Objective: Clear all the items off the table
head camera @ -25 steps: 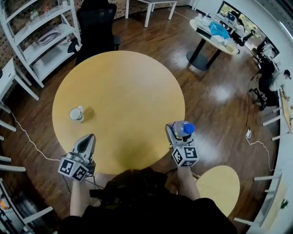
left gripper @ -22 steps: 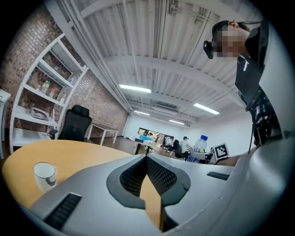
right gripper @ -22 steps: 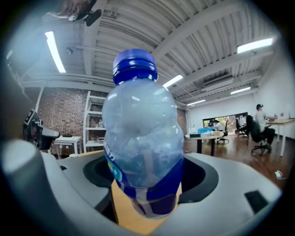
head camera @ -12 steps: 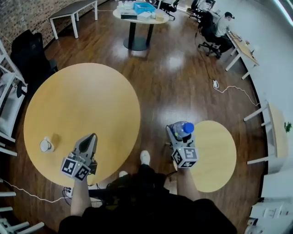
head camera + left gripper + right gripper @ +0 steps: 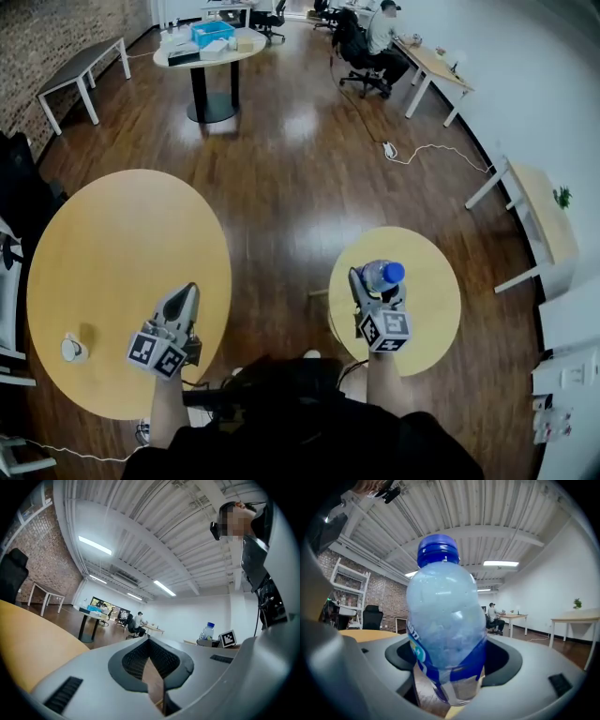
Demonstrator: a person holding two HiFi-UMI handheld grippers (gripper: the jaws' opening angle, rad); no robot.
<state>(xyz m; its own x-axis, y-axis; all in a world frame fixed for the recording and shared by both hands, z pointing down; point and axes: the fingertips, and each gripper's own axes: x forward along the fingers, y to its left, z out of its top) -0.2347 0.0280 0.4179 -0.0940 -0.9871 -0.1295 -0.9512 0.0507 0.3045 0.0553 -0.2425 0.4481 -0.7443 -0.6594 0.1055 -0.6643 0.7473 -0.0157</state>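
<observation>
1. Two tools: left tool (image 5: 185, 292) jaws together, empty; right tool (image 5: 376, 284) clamped on the one bottle (image 5: 382, 273), upright over the small bench (image 5: 436, 295).
2. One cup (image 5: 71, 348) stands on the big bench (image 5: 122, 234).

Big table (image 5: 122, 262) on the left, small table (image 5: 436, 291) on the right, a strip of floor (image 5: 281, 216) between them; cup (image 5: 73, 349) sits on the big table near its left edge; left gripper (image 5: 185, 292) is over that table's right edge; right gripper (image 5: 373, 289) is over the small table, bottle (image 5: 382, 274) upright between its jaws; way behind there's a far table (image 5: 202, 58), bench (image 5: 80, 67) to its left, desk (image 5: 436, 66) off to its right.
</observation>
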